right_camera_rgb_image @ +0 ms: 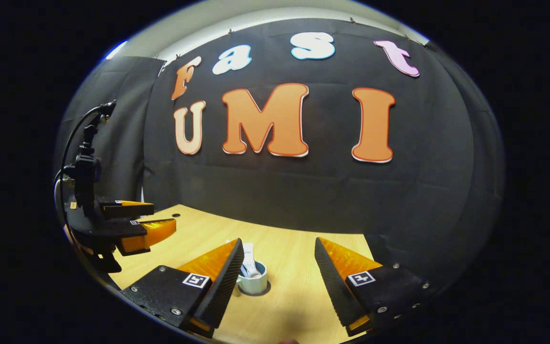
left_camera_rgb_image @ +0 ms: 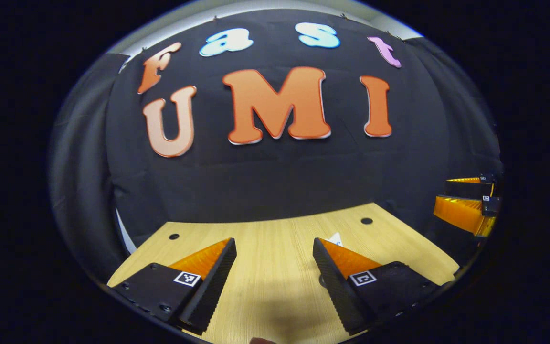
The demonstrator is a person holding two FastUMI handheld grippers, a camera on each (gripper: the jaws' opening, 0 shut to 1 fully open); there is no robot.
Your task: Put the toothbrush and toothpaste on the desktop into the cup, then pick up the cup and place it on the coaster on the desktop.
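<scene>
In the right gripper view a pale cup (right_camera_rgb_image: 255,283) stands upright on a dark round coaster (right_camera_rgb_image: 267,289) on the wooden desktop (right_camera_rgb_image: 299,267). A white toothpaste tube (right_camera_rgb_image: 249,259) sticks up out of the cup, and what else is in the cup is hidden. My right gripper (right_camera_rgb_image: 279,241) hangs open above and just behind the cup, holding nothing. My left gripper (left_camera_rgb_image: 274,243) is open over bare wood. In the left gripper view a white tip (left_camera_rgb_image: 335,238) peeks out behind one finger.
The booth's black cloth wall closes the far side of the desktop (left_camera_rgb_image: 275,277). Small dark holes (left_camera_rgb_image: 366,220) dot the wood. The other gripper (right_camera_rgb_image: 132,224) with a cabled mount hangs at the left. The other gripper (left_camera_rgb_image: 466,205) shows at the right edge.
</scene>
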